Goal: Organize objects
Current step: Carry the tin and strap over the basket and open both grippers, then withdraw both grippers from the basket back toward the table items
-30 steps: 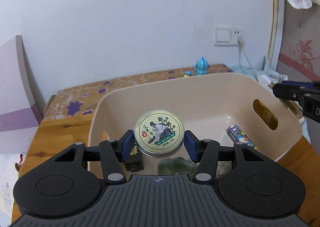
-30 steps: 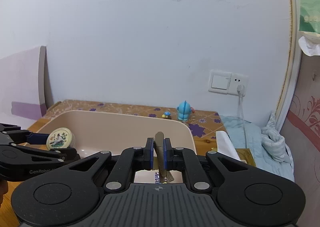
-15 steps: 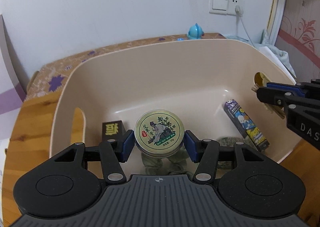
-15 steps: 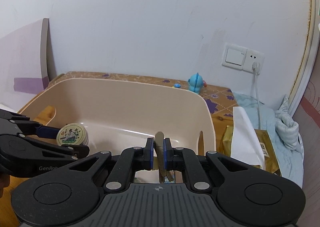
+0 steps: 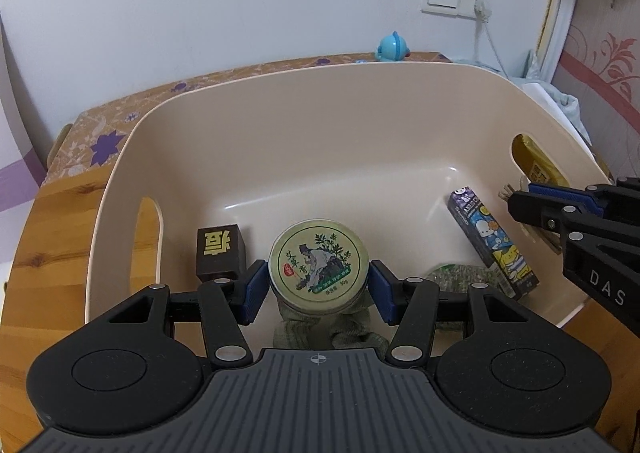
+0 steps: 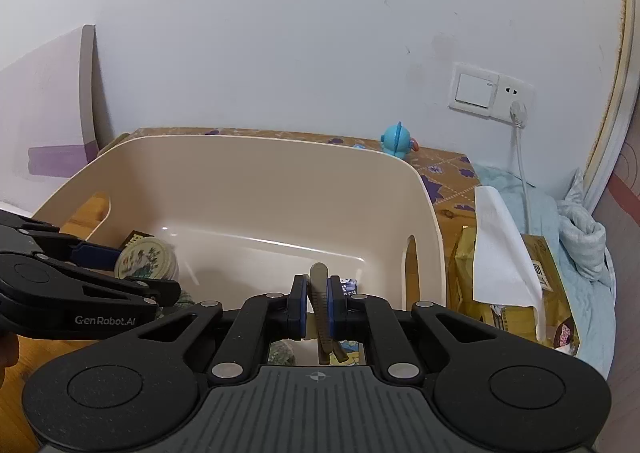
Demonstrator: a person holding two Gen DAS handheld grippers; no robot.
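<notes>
A wooden table (image 5: 60, 237) is covered at its far end by a brown cloth with purple flowers (image 5: 104, 133). On it a large beige plastic tub (image 5: 320, 125) with cut-out handles is set, and both grippers are held over its near rim. To the right of the tub, a yellow packet with a white tissue (image 6: 500, 253) is seen in the right wrist view, and a small blue figurine (image 6: 396, 139) stands behind the tub near the wall.

Inside the tub, a crumpled green cloth (image 5: 320, 329) lies at the near side, a dark cartoon-printed box (image 5: 492, 241) leans along the right wall, and a dark brown block with a gold character (image 5: 220, 249) stands at the left.

The left gripper (image 5: 318, 293) is seen low inside the tub, its blue pads closed against the sides of a round green-lidded tin (image 5: 318, 265); the tin is carried between the fingertips, just above the cloth and just right of the block.

The right gripper (image 6: 318, 305) is seen above the tub's right side, its pads pressed narrowly together on a slim tan comb-like piece (image 6: 320, 293), which stands upright between them.
</notes>
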